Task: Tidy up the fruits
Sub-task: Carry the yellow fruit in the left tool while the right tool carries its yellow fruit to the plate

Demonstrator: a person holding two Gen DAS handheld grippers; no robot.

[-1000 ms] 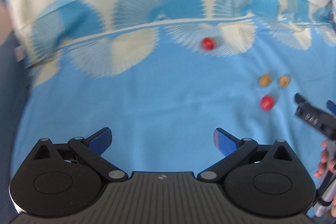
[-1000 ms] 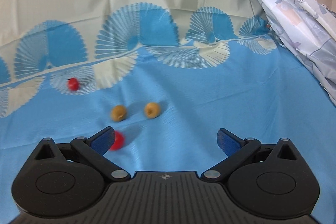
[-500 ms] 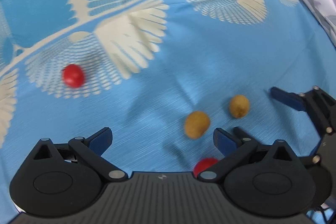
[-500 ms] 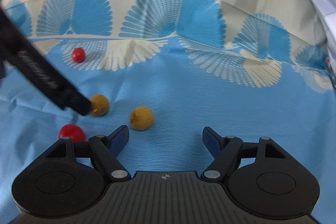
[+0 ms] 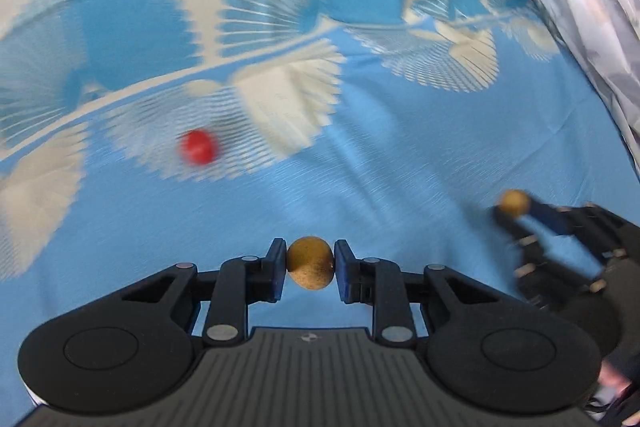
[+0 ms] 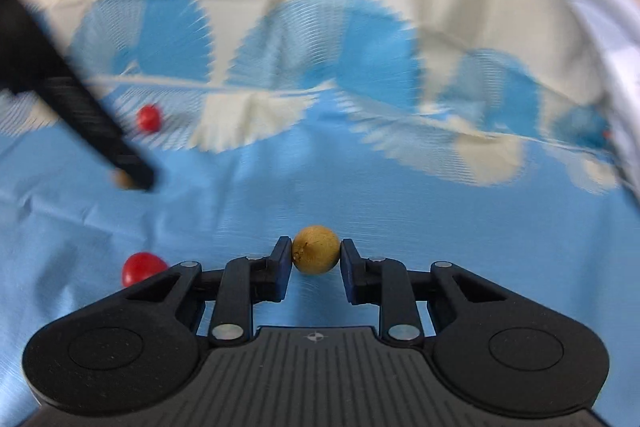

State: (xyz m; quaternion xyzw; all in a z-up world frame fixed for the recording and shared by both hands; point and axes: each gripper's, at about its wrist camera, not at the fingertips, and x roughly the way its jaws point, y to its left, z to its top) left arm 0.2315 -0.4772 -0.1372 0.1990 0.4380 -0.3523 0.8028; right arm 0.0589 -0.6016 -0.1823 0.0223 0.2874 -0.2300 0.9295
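My left gripper (image 5: 310, 265) is shut on a small brown round fruit (image 5: 310, 269), just above the blue cloth. My right gripper (image 6: 315, 254) is shut on a second brown fruit (image 6: 316, 249); it also shows at the right of the left wrist view (image 5: 515, 203), held by the right gripper's tips. A red fruit (image 5: 199, 147) lies on the cloth far left, also seen in the right wrist view (image 6: 149, 118). A second red fruit (image 6: 142, 266) lies close by my right gripper's left finger. The left gripper's dark body (image 6: 88, 119) crosses the right wrist view.
The blue and cream fan-patterned cloth (image 5: 400, 163) covers the whole surface. A pale printed fabric (image 5: 592, 7) hangs along the right side, also at the right edge of the right wrist view (image 6: 600, 7).
Both grippers were open half a second ago; each has closed on a brown fruit and lifted it slightly. The red fruits have not moved.
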